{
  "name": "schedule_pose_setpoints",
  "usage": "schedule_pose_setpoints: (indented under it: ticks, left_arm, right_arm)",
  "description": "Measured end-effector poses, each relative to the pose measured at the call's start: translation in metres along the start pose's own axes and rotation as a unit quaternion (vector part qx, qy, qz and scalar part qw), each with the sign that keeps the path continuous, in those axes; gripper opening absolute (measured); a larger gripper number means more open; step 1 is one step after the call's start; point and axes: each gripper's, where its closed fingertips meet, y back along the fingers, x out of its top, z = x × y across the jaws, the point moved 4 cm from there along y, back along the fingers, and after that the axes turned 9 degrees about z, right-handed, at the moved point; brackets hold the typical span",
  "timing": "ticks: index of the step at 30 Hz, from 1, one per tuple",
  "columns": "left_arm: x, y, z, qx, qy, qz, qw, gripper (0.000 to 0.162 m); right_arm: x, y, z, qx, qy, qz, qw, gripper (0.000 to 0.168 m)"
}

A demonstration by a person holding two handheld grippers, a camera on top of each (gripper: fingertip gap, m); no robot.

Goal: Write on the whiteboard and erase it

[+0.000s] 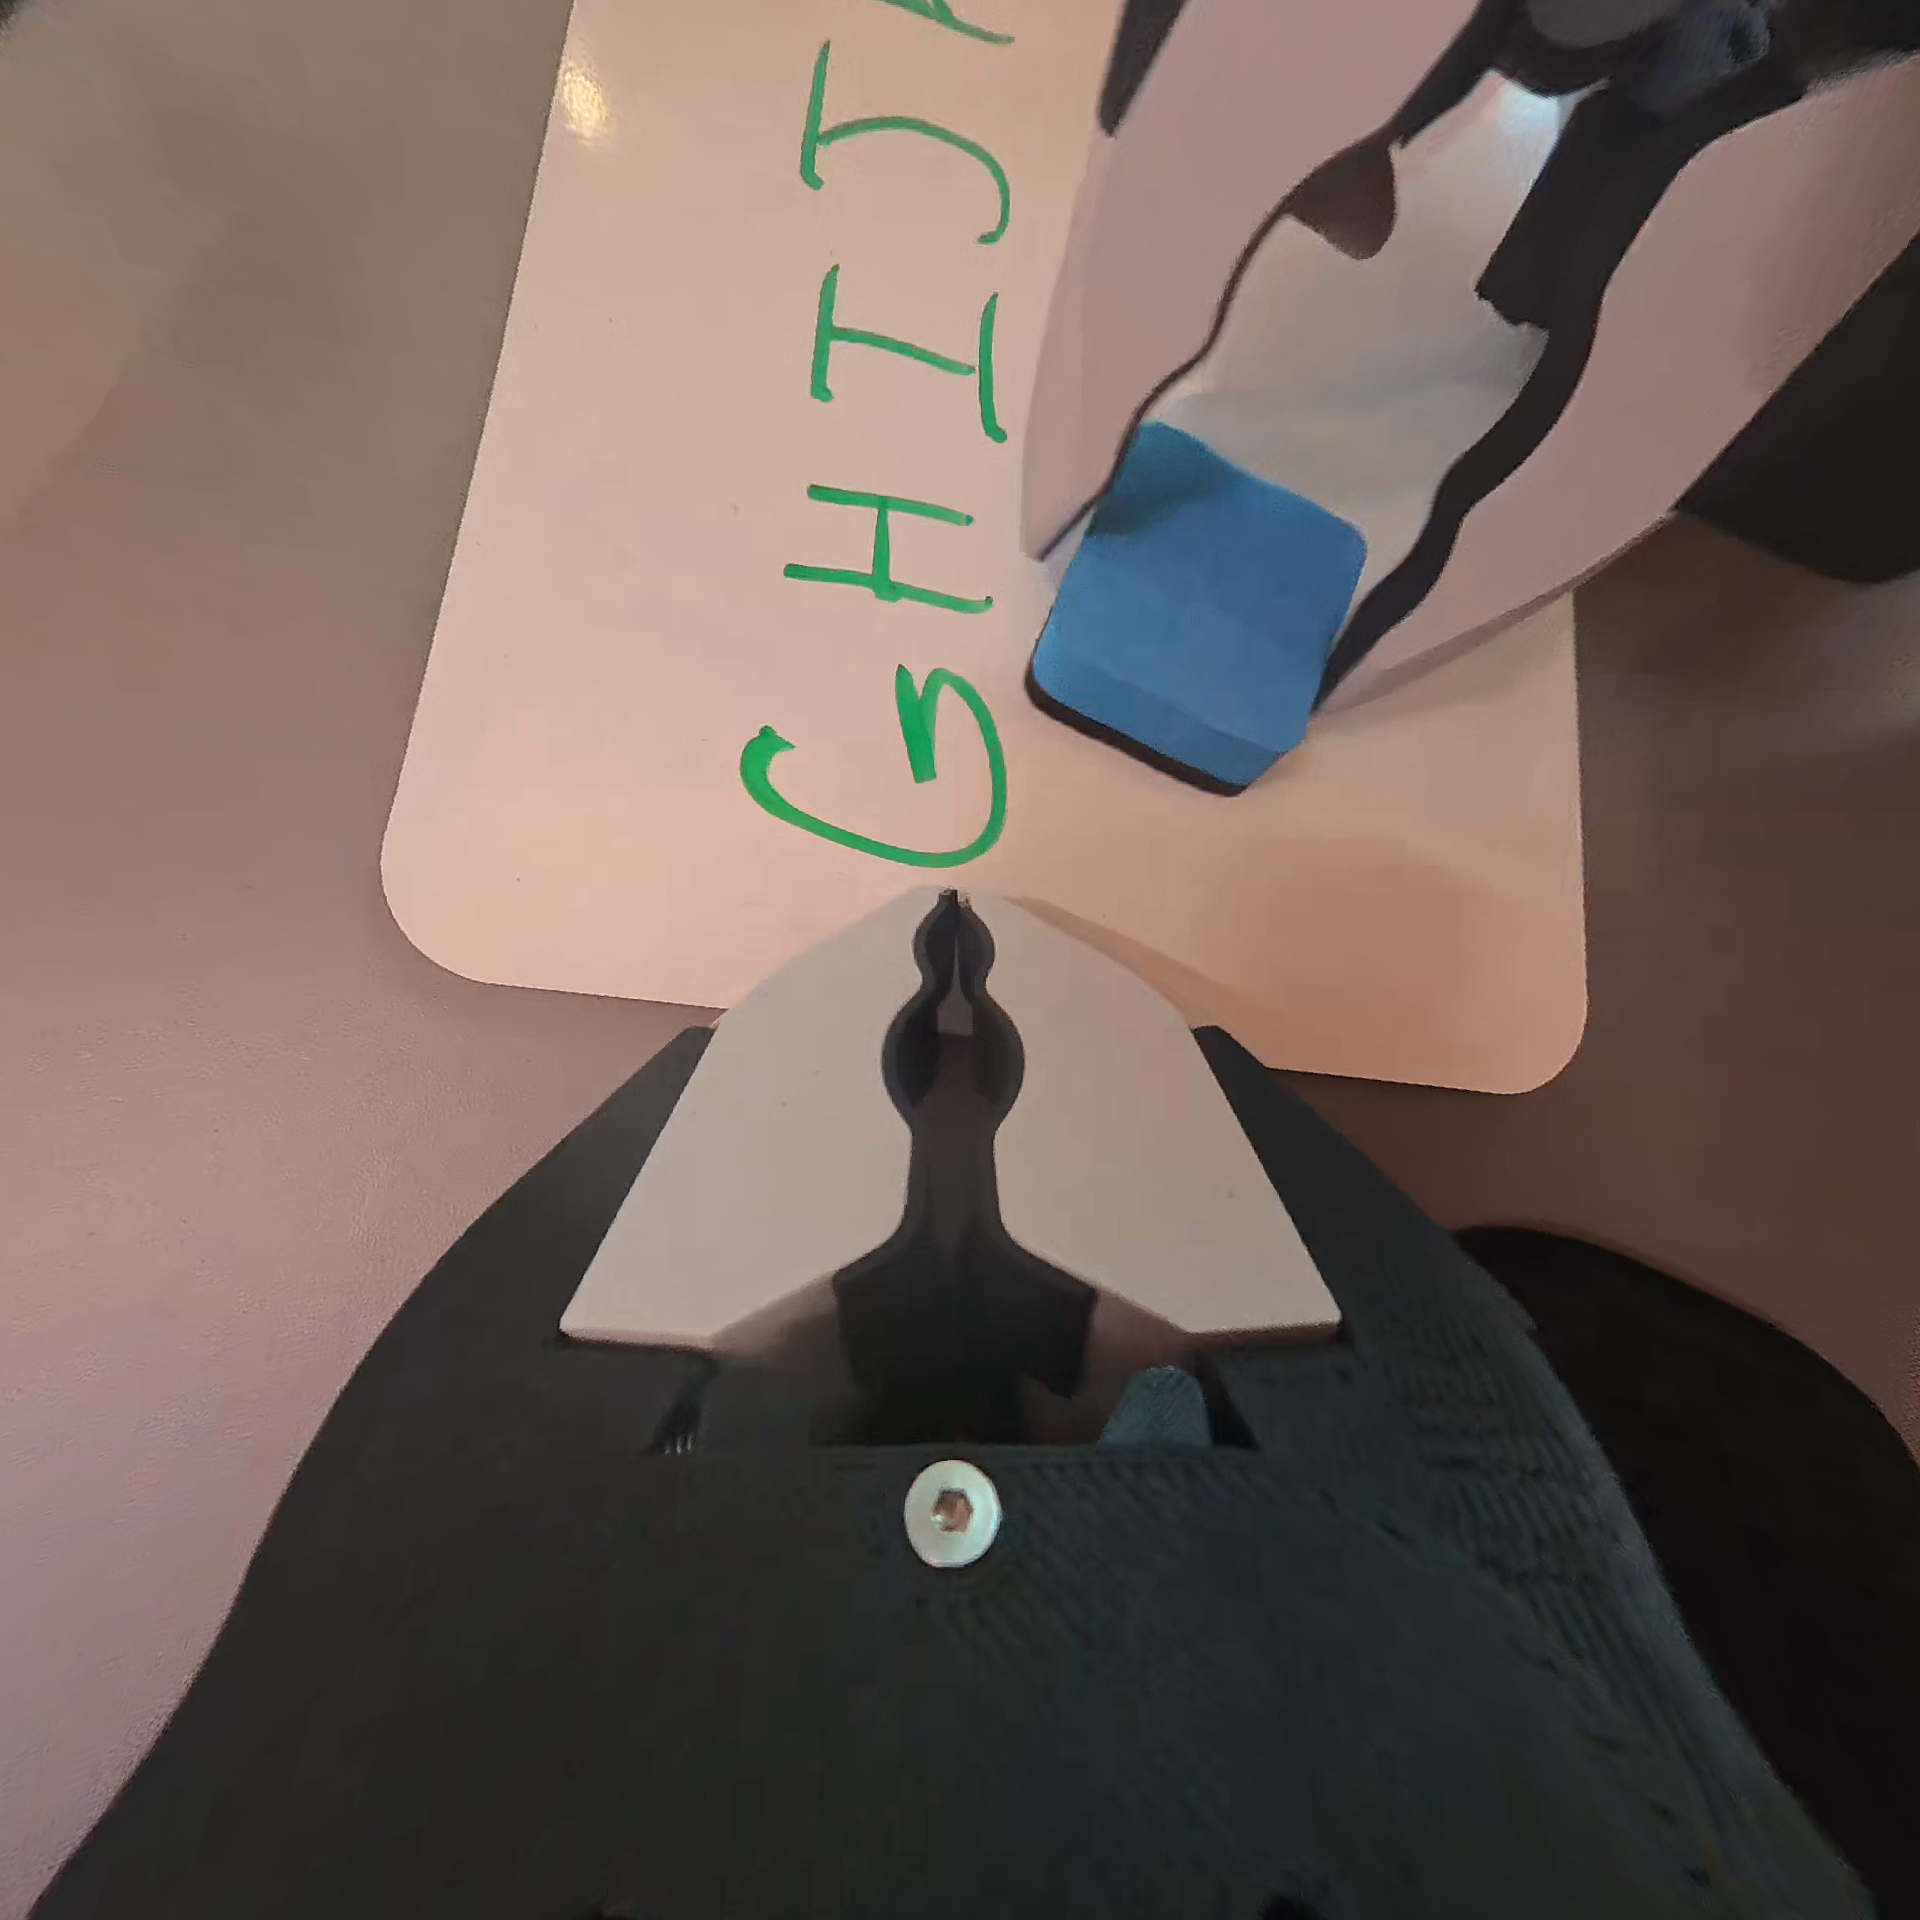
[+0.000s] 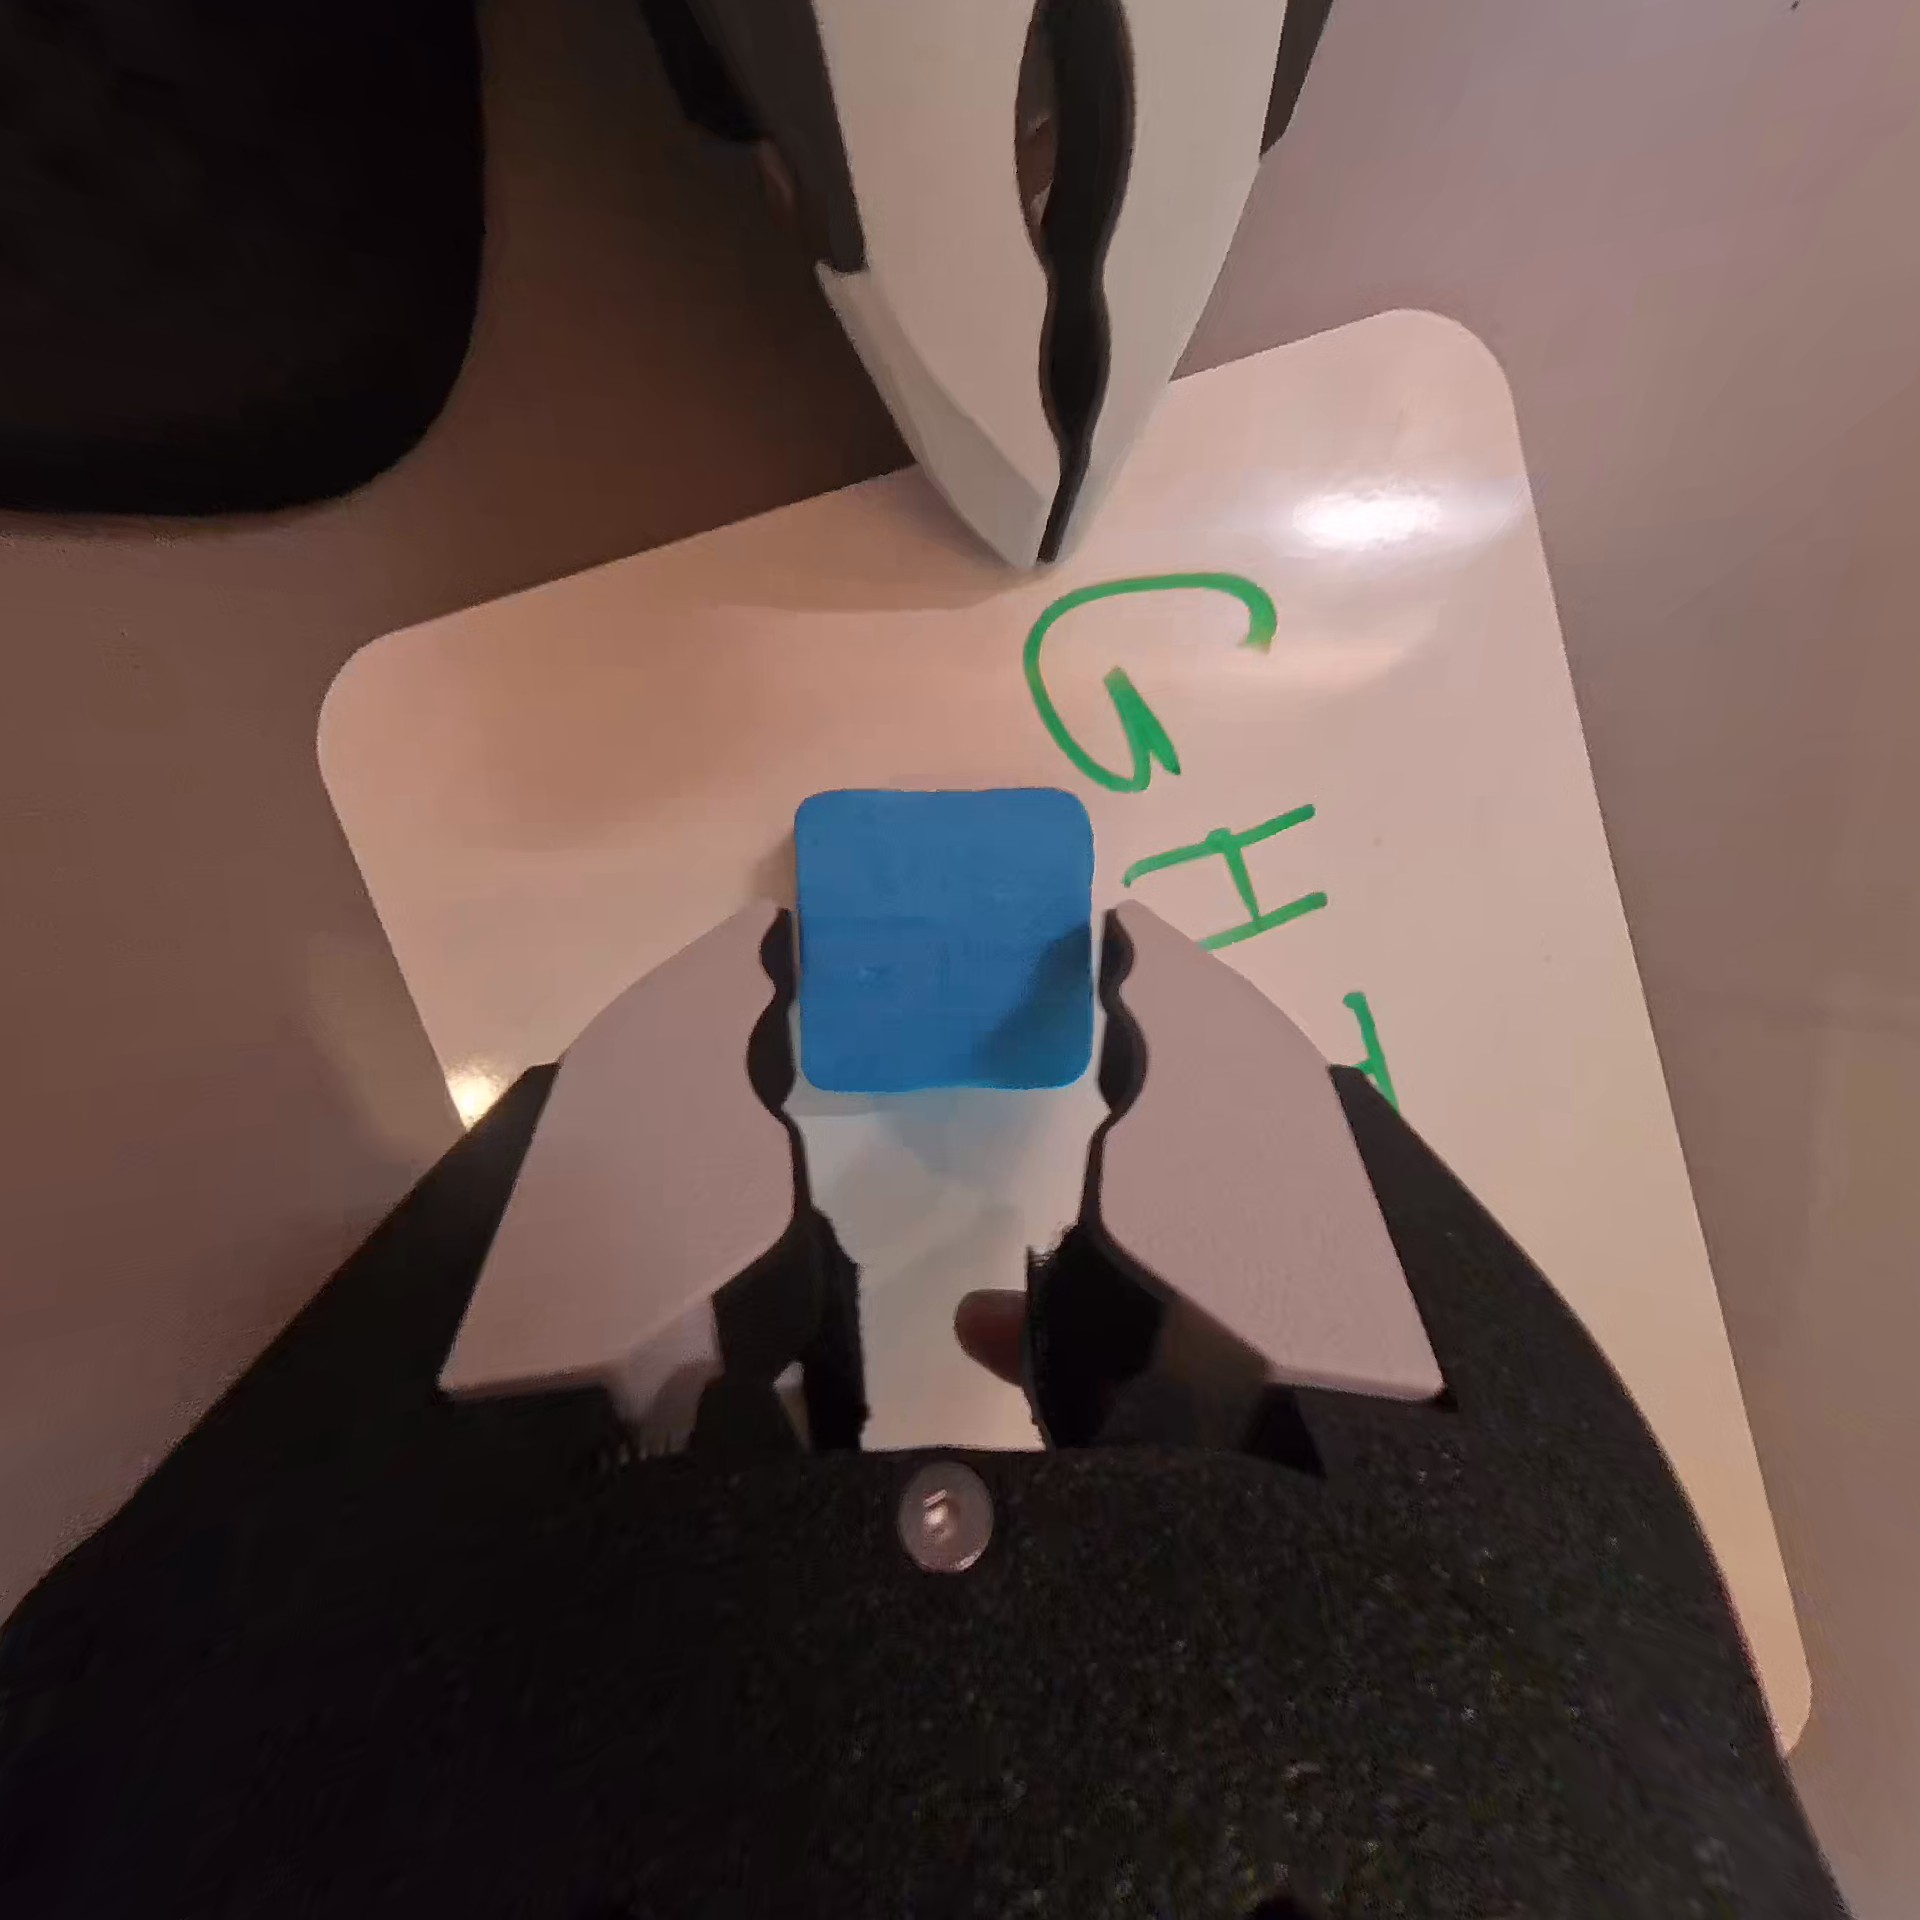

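Observation:
A small white whiteboard (image 1: 623, 727) with rounded corners lies flat on the table, with green hand-written letters (image 1: 894, 582) along it. My right gripper (image 2: 945, 920) is shut on a blue square eraser (image 2: 940, 935) and holds it on the board beside the letters (image 2: 1143, 707). In the left wrist view the eraser (image 1: 1195, 613) sits just right of the writing, held by the right gripper (image 1: 1195, 634). My left gripper (image 1: 948, 902) is shut and empty, with its tips resting on the board's near edge. It also shows in the right wrist view (image 2: 1039, 551), on the whiteboard (image 2: 623, 727).
The board lies on a plain brownish table (image 1: 208, 623). A black soft object (image 2: 208, 260) lies on the table beyond the board's far left corner in the right wrist view. A dark shape (image 1: 1714, 1455) sits at the right of the left wrist view. Spacing between my two grippers at the tips: around 7 cm.

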Motion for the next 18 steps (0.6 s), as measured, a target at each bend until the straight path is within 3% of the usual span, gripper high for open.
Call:
schedule_pose_setpoints:
  ticks: [1, 5, 9, 13, 16, 18]
  left_arm:
    - [0.0, 0.0, 0.0, 0.001, -0.001, 0.0, 1.0, 0.001]
    - [0.0, 0.0, 0.001, 0.01, -0.013, -0.004, 1.0, 0.001]
    - [-0.001, 0.0, 0.0, 0.008, -0.011, -0.006, 1.0, 0.001]
    - [-0.002, 0.001, 0.001, 0.003, -0.008, -0.006, 1.0, 0.001]
    - [-0.002, 0.002, 0.001, 0.002, -0.008, -0.008, 1.0, 0.002]
    - [-0.002, 0.002, 0.001, 0.003, -0.012, -0.01, 1.0, 0.002]
  right_arm:
    - [0.003, -0.001, 0.001, 0.004, 0.0, 0.0, 1.0, 0.067]
    - [0.01, 0.001, 0.0, 0.007, 0.019, -0.002, 1.0, 0.05]
    - [0.014, -0.003, 0.009, 0.001, 0.015, -0.001, 1.0, 0.05]
    - [0.035, -0.023, 0.027, -0.023, -0.009, 0.053, 0.998, 0.049]
    - [0.033, -0.02, 0.019, 0.025, 0.031, 0.019, 0.999, 0.049]
    - [0.03, -0.019, 0.041, 0.0, 0.004, 0.006, 1.0, 0.049]
